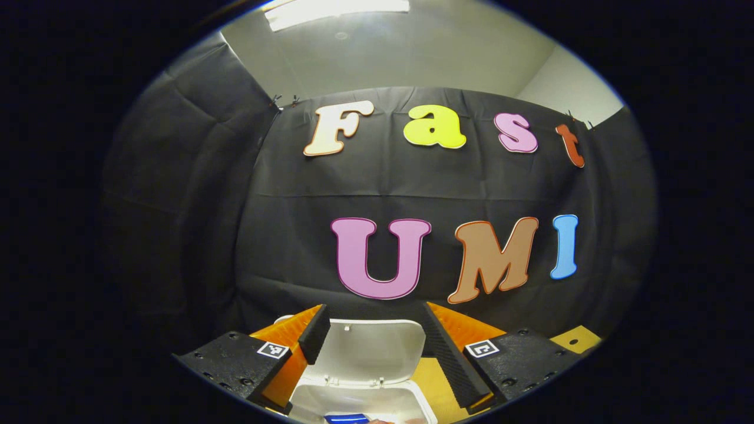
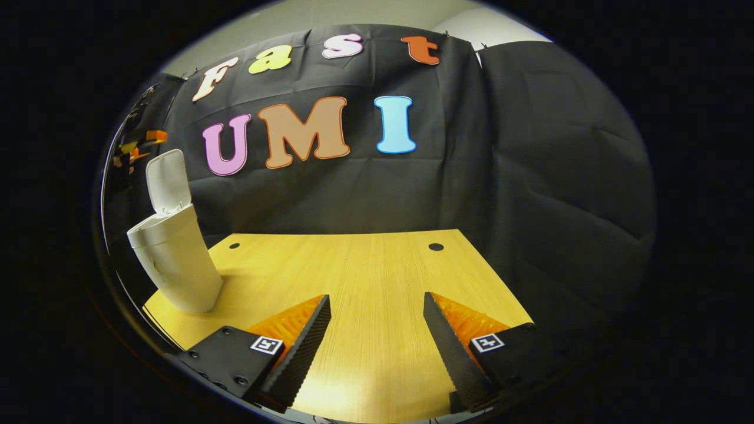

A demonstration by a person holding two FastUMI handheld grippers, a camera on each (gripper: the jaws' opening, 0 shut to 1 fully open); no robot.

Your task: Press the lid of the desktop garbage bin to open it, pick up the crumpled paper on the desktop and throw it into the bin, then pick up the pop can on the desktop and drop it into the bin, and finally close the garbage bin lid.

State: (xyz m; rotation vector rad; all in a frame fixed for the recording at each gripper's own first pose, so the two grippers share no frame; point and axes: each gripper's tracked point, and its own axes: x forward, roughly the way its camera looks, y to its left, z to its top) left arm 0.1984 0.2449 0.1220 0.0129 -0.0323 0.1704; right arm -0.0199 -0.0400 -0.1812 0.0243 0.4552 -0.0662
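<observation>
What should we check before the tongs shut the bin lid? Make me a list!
1. Bin lid standing open, ready to push down: ok.
2. Left tongs open, holding nothing, above the bin: ok.
3. Right tongs open, holding nothing: ok.
4. Table free of paper and can, in the right gripper view: ok.
5. Pop can inside the bin: cannot tell; something blue shows there.
6. Crumpled paper inside: cannot tell.

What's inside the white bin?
The bin has its lid up. At the bottom edge of the left gripper view, something blue lies inside. The rest of the inside is cut off.
</observation>
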